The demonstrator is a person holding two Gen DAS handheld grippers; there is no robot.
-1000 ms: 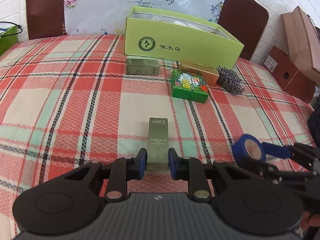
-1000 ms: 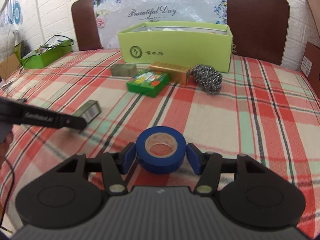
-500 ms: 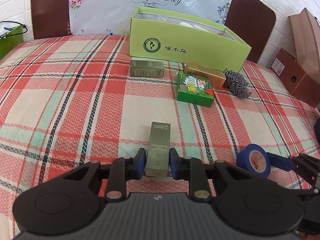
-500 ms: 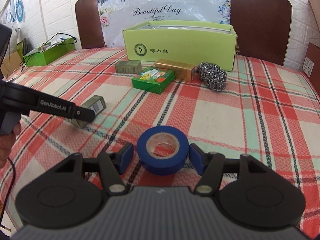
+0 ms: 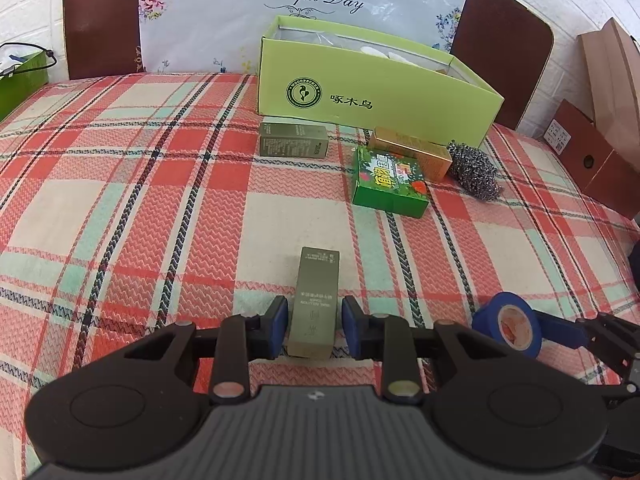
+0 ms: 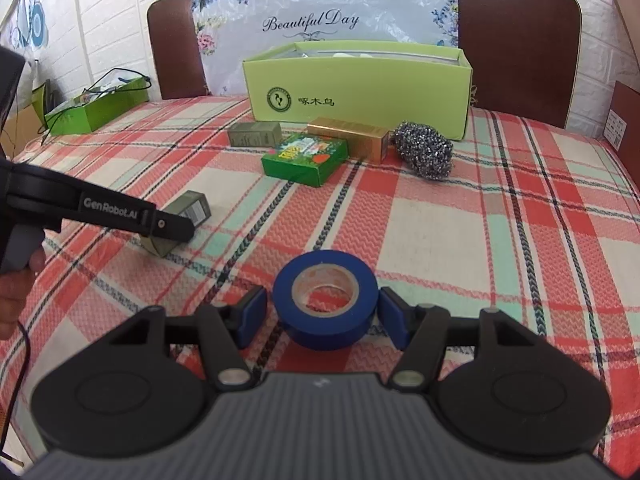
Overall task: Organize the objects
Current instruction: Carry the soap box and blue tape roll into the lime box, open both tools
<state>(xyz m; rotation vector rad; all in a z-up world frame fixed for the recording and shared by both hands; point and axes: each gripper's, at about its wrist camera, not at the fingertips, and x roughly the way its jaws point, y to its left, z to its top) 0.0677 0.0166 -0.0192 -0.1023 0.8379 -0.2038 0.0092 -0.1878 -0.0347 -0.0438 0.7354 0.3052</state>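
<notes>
We find the left gripper [image 5: 314, 330] low over the plaid tablecloth [image 5: 120, 208], its jaws opening, with a narrow olive box [image 5: 314, 304] lying lengthwise between them. A thin gap shows on each side of the box, so the blue pads [image 5: 279, 326] are not pressing it; the box rests flat on the cloth. In the right wrist view the same box [image 6: 188, 216] lies partly behind the left gripper's black finger, and a hand [image 6: 18, 284] grips the handle at the left edge.

The right gripper [image 6: 322, 318] stands moderately wide around a blue tape roll [image 6: 326, 300], which lies flat on the cloth. We note clearance between the roll and both pads: nothing is clamped.

Farther back, a light green open carton [image 5: 376, 88] stands at the far side of the table. In front of it lie a second olive box [image 5: 293, 141], a gold box [image 5: 412, 152], a dark green printed box [image 5: 390, 184] touching the gold one, and a steel scouring ball [image 5: 474, 170] just beside the gold box's end. A green bag [image 6: 98, 108] sits at the table's far left corner.
</notes>
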